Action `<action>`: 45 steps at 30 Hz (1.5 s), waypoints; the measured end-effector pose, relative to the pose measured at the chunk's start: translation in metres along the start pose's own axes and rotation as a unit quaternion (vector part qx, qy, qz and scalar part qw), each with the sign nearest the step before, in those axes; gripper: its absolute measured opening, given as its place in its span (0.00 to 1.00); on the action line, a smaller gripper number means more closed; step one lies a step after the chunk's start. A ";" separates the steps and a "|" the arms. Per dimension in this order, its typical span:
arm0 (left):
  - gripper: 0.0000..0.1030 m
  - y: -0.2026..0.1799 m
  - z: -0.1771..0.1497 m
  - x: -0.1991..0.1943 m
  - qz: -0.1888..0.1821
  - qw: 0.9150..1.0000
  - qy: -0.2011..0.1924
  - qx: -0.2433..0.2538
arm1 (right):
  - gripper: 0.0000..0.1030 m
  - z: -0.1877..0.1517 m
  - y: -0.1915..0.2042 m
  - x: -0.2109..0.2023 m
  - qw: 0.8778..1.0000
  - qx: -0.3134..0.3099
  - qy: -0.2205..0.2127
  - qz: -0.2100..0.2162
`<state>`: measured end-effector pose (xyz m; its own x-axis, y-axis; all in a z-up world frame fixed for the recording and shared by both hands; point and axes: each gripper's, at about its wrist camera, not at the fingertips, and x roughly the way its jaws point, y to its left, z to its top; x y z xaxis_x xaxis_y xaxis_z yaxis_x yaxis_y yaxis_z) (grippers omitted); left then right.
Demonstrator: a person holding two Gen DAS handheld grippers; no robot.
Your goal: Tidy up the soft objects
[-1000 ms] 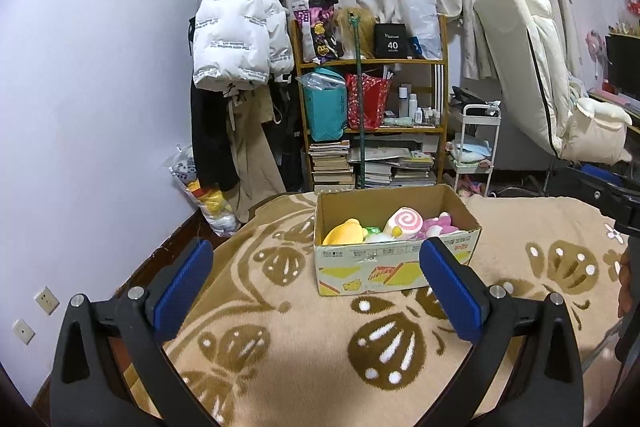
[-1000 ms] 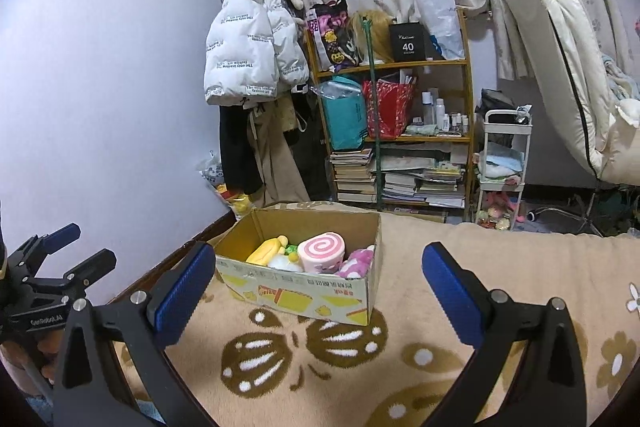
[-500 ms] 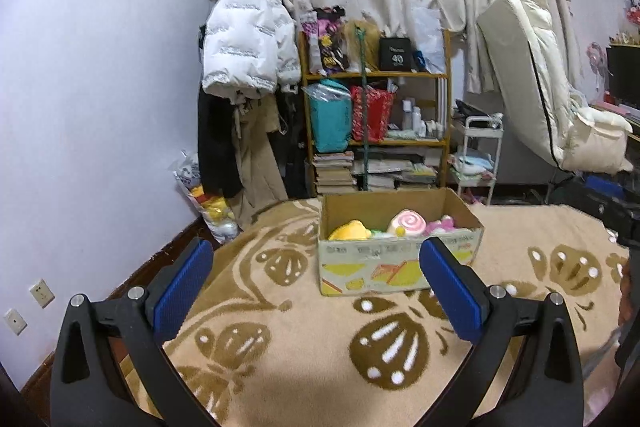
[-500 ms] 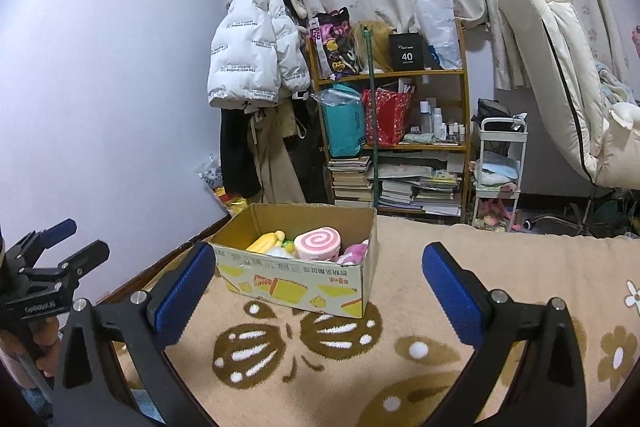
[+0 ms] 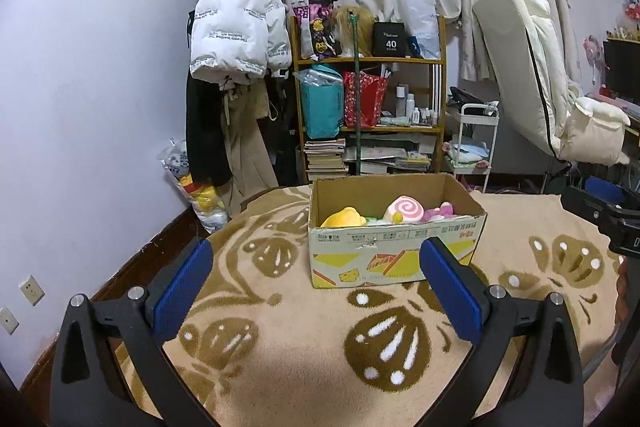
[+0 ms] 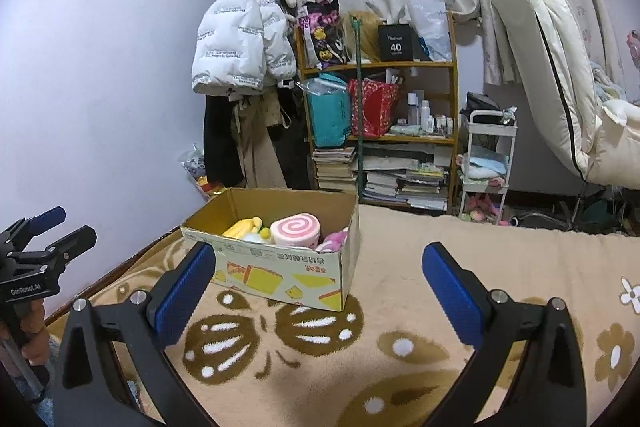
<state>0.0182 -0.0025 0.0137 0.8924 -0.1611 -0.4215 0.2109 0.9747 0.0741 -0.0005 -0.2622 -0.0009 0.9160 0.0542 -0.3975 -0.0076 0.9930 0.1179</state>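
In the left wrist view the left gripper, fingers apart and empty, faces the cardboard box of soft toys lying just beyond it on the blanket, while in the right wrist view the right gripper, likewise spread, has the box far left.

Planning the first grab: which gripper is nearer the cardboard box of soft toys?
Left, though only slightly. The left gripper faces the cardboard box almost head-on, its right pad overlapping the box's front. The right gripper sits off the box's right corner, box ahead-left. Both are open and empty.
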 end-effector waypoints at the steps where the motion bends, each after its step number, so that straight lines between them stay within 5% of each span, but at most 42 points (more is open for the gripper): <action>1: 0.99 -0.001 -0.001 0.001 0.000 1.000 0.001 0.002 | 1.00 0.000 0.000 0.002 1.000 0.000 0.001 0.000; 45: 0.99 -0.011 -0.012 0.010 -0.002 1.000 0.014 0.017 | 1.00 -0.010 -0.006 0.010 1.000 0.020 0.002 -0.013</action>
<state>0.0200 -0.0130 -0.0026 0.8798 -0.1602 -0.4476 0.2289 0.9679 0.1035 0.0047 -0.2669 -0.0143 0.9144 0.0289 -0.4038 0.0320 0.9892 0.1432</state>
